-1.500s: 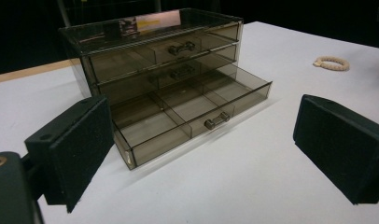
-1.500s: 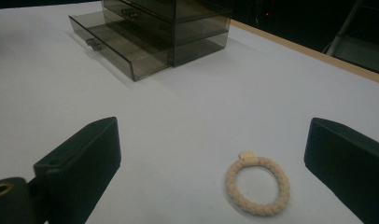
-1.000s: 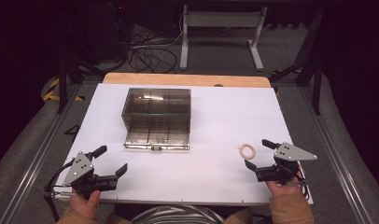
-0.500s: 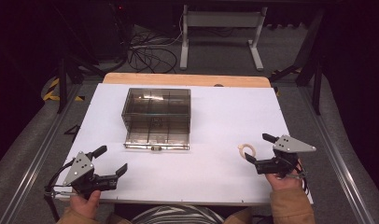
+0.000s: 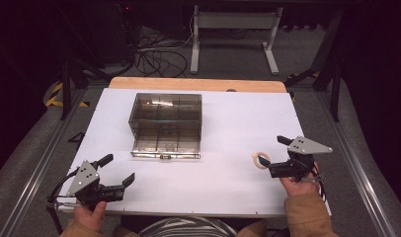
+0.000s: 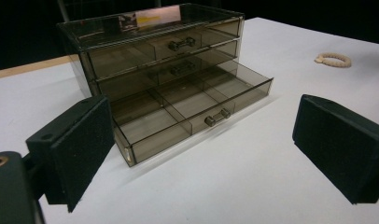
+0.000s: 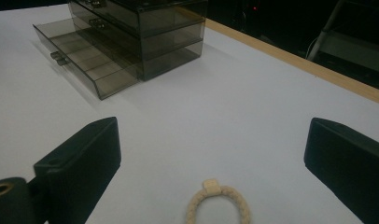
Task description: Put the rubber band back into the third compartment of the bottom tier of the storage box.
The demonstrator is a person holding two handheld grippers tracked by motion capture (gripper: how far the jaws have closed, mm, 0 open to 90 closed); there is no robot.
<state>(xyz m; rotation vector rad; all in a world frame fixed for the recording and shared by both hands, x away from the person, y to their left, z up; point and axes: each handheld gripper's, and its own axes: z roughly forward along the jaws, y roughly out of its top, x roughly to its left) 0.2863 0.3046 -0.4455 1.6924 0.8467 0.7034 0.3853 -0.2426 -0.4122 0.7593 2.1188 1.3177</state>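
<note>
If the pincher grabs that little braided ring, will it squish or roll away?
The braided ring looks woven like cord, so it would probably give a little when squeezed. It lies flat on the white table, so it is unlikely to roll. It looks thin and light; the open right gripper could nudge it aside.

Black claws (image 5: 117,170) (image 5: 272,155) — grey triangular plates, tan sleeves (image 5: 307,213).

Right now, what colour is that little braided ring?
Pale beige bracelet, clearest in the right gripper view.
</note>
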